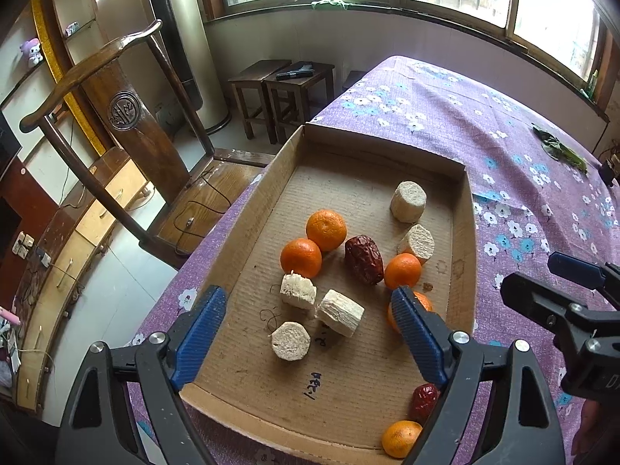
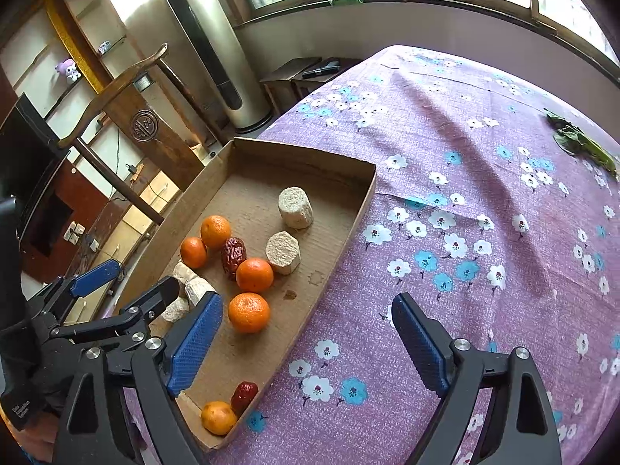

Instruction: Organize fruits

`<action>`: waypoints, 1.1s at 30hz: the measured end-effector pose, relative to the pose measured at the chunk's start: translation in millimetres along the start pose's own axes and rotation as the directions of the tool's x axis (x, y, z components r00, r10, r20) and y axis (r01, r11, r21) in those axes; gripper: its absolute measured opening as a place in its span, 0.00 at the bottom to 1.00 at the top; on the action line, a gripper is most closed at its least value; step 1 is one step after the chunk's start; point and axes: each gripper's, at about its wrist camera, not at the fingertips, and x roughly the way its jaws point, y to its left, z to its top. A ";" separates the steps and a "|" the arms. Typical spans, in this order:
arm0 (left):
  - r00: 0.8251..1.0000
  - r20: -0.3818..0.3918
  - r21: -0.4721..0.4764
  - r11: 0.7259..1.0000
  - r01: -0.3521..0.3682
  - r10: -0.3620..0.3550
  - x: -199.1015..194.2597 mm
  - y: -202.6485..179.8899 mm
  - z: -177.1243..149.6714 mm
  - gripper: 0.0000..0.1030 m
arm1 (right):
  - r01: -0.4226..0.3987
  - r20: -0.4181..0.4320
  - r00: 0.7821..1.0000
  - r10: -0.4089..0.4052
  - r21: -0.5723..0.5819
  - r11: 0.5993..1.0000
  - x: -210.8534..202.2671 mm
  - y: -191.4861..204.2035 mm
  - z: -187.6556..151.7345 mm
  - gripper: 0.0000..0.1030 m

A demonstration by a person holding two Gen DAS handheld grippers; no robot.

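Hiding one mandarin (image 1: 420, 302): left gripper (image 1: 310, 317).

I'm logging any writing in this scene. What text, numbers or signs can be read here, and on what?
Pen marks on the cardboard tray floor: handwritten scribbles, not readable for sure.
White lettering on the right gripper body: cut off, unreadable.
Round carved emblem on the wooden chair back: a sign, no legible word.

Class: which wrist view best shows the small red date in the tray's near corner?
The right wrist view: the small red date shows whole beside a tangerine. In the left wrist view a blue finger hides part of it.
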 end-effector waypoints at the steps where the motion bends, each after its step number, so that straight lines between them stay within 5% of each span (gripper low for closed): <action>1: 1.000 0.002 -0.002 1.000 0.000 0.000 -1.3 0.2 -0.5 0.84 | 0.003 0.001 1.000 -0.003 0.002 1.000 -0.5 -0.2 -1.2 0.90; 33: 1.000 0.019 -0.019 1.000 0.009 -0.008 -14.0 3.7 -8.5 0.84 | 0.003 -0.033 0.999 -0.004 -0.041 0.999 -6.1 12.7 -13.6 0.90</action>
